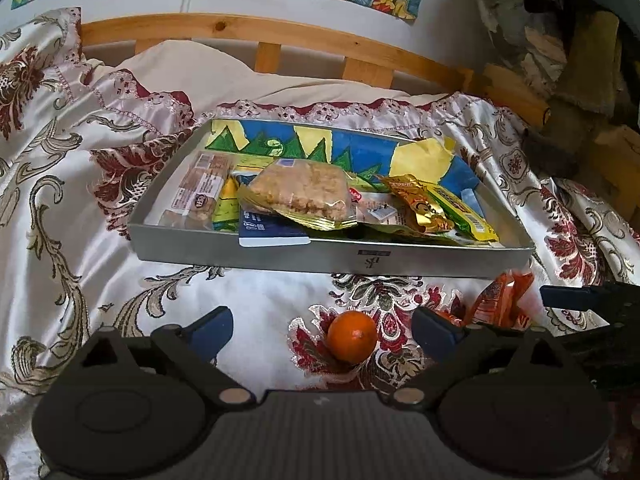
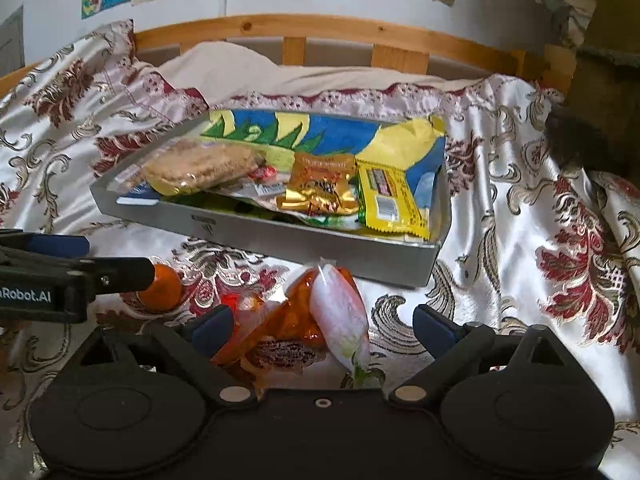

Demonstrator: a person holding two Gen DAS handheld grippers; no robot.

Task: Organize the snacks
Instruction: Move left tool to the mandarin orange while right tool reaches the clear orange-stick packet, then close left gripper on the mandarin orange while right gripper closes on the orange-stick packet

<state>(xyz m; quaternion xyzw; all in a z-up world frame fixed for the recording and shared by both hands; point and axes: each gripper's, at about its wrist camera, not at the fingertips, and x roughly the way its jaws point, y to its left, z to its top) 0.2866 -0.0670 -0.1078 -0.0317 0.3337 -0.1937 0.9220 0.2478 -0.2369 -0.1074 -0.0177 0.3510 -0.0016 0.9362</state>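
A shallow grey tray (image 1: 280,254) (image 2: 288,242) lies on the bed, filled with snack packets: a rice cake pack (image 1: 304,194) (image 2: 200,168), a gold packet (image 1: 420,202) (image 2: 324,190) and a yellow bar (image 1: 464,210) (image 2: 388,200). A small orange (image 1: 353,336) (image 2: 162,286) lies on the bedspread in front of the tray, between the fingers of my open left gripper (image 1: 322,332). An orange snack packet (image 2: 296,312) (image 1: 500,300) with a white wrapper (image 2: 342,312) lies between the fingers of my open right gripper (image 2: 324,326).
The floral satin bedspread (image 1: 60,200) is rumpled around the tray. A wooden bed rail (image 1: 280,36) and a wall with drawings stand behind. The left gripper also shows in the right wrist view (image 2: 60,268).
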